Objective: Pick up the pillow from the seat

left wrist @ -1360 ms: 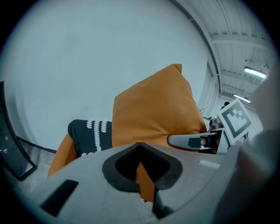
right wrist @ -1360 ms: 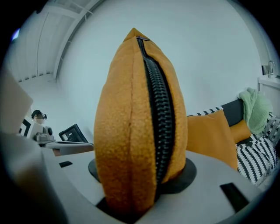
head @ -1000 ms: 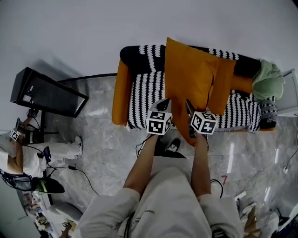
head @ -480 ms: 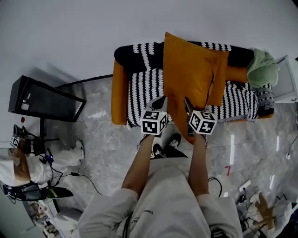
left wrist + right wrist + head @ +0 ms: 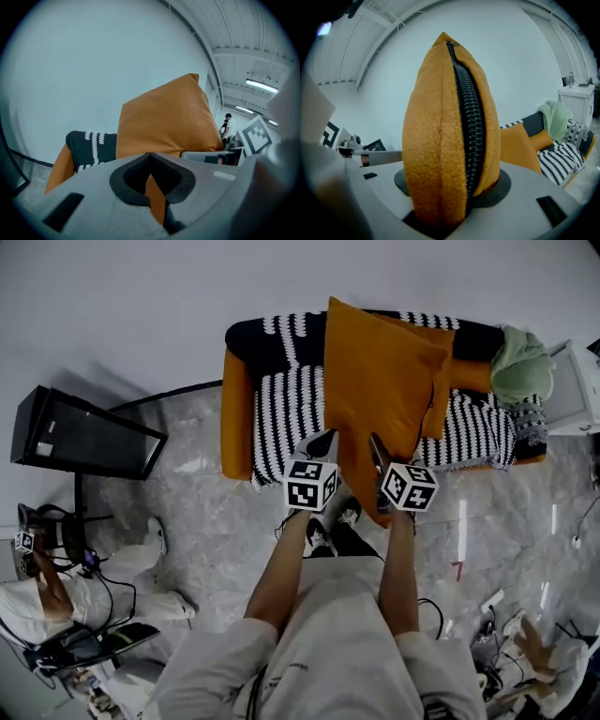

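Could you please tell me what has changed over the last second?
Little: the sofa sits slightly higher in the head view, so the person seems to have eased back. Nothing was taken or let go: left tool and right tool stay clamped on the orange pillow.

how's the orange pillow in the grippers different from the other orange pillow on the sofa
The held pillow hangs in the air in front of the striped sofa, clamped at its lower edge by the left gripper and the right gripper; the other pillow lies on that sofa. The held pillow shows a black zipper along its edge; no zipper shows on the other pillow. Both are the same orange.
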`<state>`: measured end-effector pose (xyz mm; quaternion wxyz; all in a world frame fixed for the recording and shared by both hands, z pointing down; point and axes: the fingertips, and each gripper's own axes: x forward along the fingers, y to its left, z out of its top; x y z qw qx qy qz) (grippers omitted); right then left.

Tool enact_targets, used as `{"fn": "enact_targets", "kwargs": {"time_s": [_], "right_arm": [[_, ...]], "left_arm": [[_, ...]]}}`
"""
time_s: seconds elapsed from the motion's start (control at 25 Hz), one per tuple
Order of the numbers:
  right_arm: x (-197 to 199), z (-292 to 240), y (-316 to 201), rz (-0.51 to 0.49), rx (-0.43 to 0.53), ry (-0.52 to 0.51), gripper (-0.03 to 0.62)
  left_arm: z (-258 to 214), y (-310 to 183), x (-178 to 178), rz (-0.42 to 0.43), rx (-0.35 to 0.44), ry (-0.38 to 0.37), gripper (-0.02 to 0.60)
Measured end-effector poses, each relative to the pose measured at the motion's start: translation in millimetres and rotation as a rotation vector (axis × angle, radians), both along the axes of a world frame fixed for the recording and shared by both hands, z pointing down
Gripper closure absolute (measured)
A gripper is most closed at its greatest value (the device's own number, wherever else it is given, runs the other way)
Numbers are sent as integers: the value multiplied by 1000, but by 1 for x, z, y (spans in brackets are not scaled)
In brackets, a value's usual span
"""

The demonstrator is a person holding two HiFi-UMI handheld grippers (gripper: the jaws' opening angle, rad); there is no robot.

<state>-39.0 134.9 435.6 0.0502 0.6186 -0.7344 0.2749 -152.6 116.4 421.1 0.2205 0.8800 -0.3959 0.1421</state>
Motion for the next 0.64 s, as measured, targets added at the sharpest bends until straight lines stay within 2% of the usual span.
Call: {"fn": "enact_targets", "kwargs": {"time_s": [0.28, 0.64], "right_arm": [[-12, -3, 19, 22, 14, -15, 382], [-14, -3, 29, 38, -1, 17, 382]], "left_arm": [[1, 17, -17, 2, 3, 4, 574], [-1, 25, -16, 12, 15, -5, 574]]}}
